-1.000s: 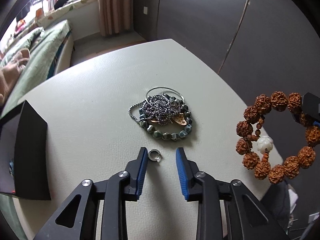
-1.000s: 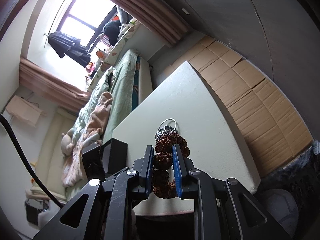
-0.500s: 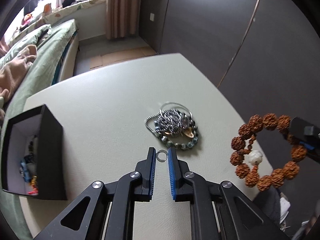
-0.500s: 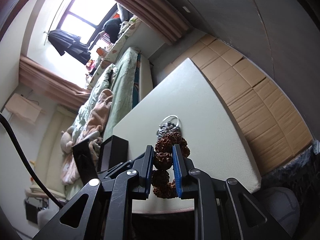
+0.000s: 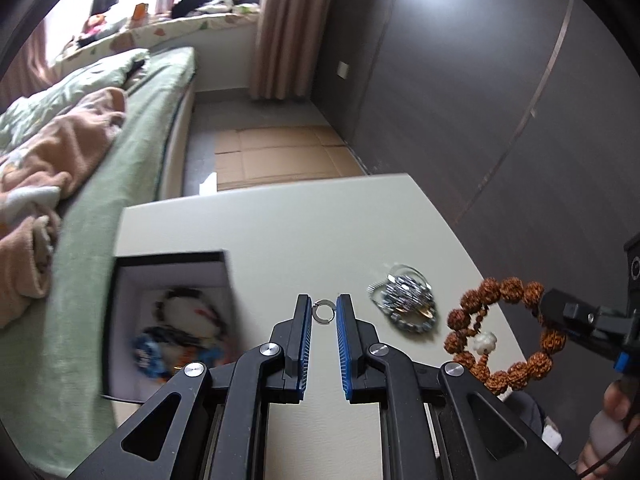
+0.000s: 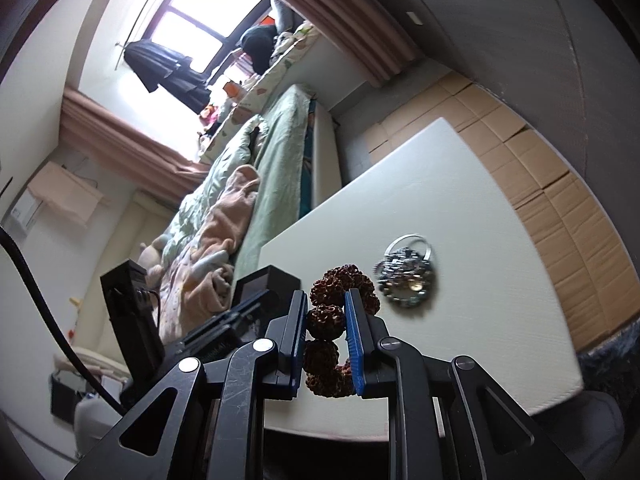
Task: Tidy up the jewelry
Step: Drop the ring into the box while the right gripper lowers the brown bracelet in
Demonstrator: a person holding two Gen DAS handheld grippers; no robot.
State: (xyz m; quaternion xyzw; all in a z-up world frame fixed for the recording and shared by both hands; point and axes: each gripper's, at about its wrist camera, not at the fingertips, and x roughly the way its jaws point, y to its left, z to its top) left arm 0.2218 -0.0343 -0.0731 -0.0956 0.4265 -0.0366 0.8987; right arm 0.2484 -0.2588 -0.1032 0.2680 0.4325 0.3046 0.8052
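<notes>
Pale table [image 5: 312, 240], thin silver ring [image 5: 323, 312], perhaps gapped.

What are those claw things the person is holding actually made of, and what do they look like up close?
Each is a black frame of angular struts with cut-out openings and round silver pivot bolts. The left gripper and right gripper both end in two straight fingers lined with ribbed blue pads. A thick black cable runs beside the right one. They look like hard plastic, though I cannot be sure.
</notes>
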